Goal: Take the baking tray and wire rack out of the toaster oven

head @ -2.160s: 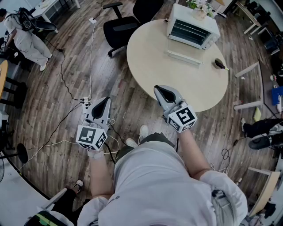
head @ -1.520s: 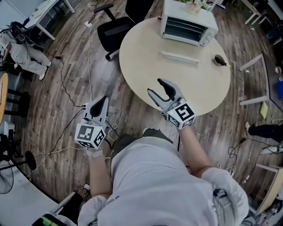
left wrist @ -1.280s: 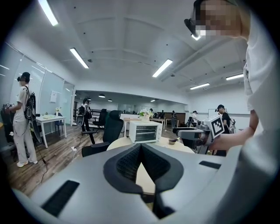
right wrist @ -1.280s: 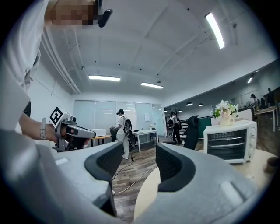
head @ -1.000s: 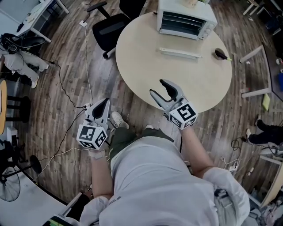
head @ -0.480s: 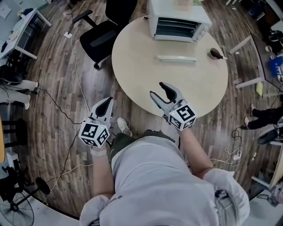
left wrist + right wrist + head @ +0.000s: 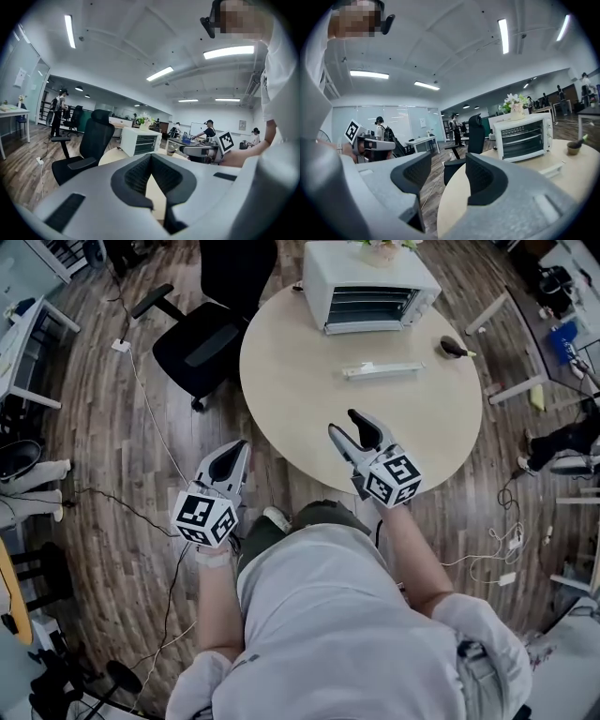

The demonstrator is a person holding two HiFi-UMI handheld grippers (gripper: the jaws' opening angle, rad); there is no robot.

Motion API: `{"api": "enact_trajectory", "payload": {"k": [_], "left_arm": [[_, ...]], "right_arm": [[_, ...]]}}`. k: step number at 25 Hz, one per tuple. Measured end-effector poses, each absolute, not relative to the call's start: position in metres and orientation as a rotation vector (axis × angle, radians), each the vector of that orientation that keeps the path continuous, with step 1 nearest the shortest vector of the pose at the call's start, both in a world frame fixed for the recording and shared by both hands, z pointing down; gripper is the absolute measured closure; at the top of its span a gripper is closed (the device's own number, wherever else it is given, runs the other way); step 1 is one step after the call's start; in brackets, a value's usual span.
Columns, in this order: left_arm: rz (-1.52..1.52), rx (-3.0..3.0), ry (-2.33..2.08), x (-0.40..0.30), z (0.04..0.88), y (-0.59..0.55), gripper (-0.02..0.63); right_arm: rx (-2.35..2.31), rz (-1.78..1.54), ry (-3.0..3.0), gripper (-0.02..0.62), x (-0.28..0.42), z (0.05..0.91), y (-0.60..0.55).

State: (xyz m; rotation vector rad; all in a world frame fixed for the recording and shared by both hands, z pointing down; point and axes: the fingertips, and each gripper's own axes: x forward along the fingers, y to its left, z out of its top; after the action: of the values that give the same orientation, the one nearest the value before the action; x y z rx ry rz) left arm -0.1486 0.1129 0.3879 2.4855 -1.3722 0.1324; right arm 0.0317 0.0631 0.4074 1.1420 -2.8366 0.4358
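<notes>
My right gripper (image 7: 345, 424) gapes wide, empty, over the near edge of the round beige table (image 7: 300, 381). My left gripper (image 7: 240, 446) is pinched closed on nothing, off the table. White toaster oven (image 7: 370, 282) sits far side, with metal shelves (image 7: 524, 139) inside; can't tell tray from rack.

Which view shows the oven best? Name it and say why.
Right gripper view: the oven faces the camera, racks visible inside. Head view shows mostly its top. Left gripper view shows it small and distant.
</notes>
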Motion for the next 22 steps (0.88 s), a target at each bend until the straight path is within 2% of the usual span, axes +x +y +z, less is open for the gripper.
{"api": "enact_trajectory", "payload": {"k": [14, 22], "left_arm": [[0.194, 2.514, -1.202, -0.162, 0.404, 0.042, 0.607], [0.280, 2.511, -1.130, -0.141, 0.409, -0.013, 0.607]], "right_arm": [[1.463, 0.647, -2.720, 0.374, 0.059, 0.439, -0.007], [1.537, 0.773, -2.689, 0.374, 0.082, 0.457, -0.066]]}}
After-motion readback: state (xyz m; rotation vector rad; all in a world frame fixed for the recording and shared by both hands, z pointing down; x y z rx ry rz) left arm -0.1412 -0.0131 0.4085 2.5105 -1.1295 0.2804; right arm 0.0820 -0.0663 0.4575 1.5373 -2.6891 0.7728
